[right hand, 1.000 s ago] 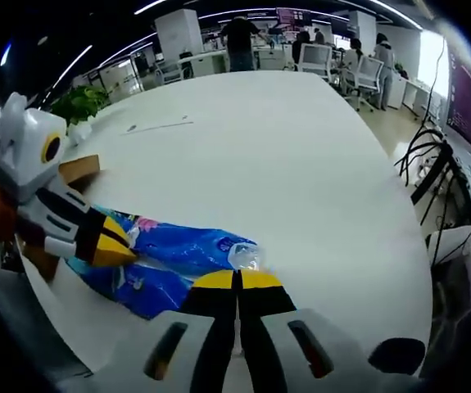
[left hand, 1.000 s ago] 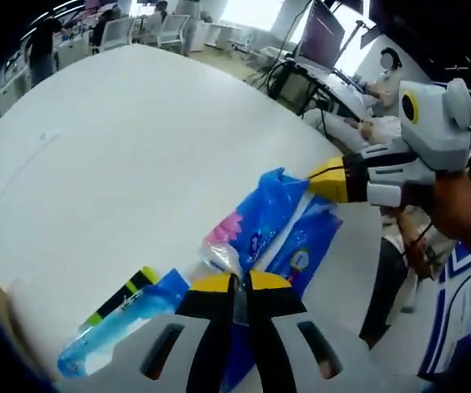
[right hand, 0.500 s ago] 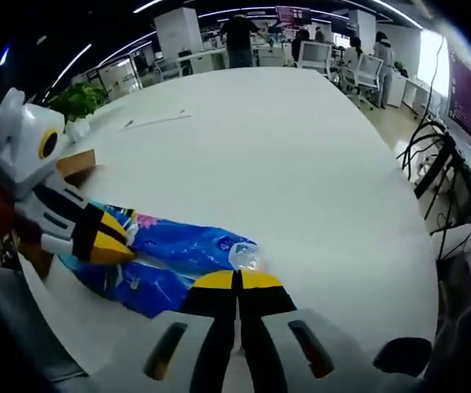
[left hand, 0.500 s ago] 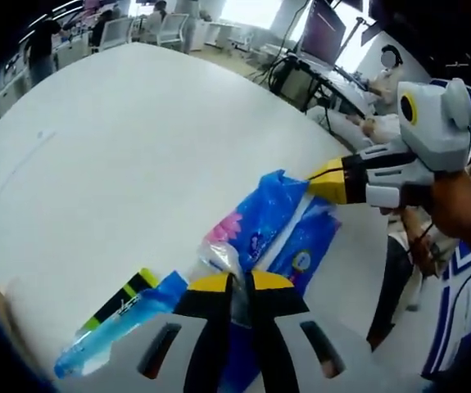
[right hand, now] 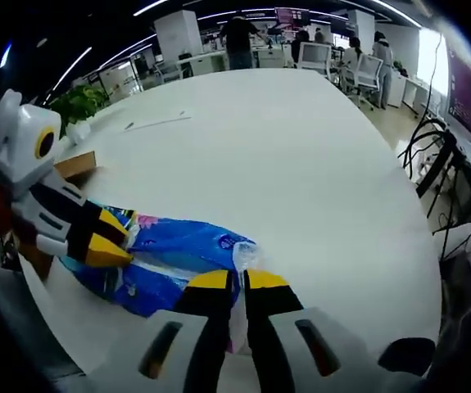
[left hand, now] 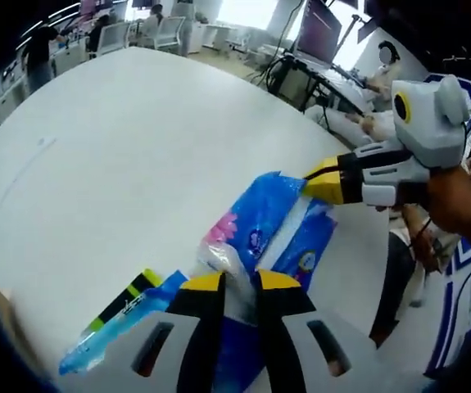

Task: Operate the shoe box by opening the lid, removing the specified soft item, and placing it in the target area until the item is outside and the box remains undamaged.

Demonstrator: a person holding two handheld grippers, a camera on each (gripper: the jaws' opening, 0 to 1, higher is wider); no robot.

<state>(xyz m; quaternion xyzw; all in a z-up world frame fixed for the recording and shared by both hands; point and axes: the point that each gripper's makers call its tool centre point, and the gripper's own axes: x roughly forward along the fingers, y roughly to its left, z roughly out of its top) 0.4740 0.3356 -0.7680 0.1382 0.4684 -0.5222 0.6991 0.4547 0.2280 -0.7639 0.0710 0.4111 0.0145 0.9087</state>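
White office table (left hand: 120, 147) bears the blue tissue pack (left hand: 280, 217), both ends pinched by left gripper (left hand: 240, 282) and right gripper (right hand: 237, 281), jaws barely parted; placing seems underway, release next.

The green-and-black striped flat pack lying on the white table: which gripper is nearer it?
Left. The left gripper sits right beside the striped pack; the right gripper is farther off, at the blue tissue pack's far end.

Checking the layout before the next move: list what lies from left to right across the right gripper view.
Left gripper → blue tissue pack → right gripper → bare white table → cables off the table edge.
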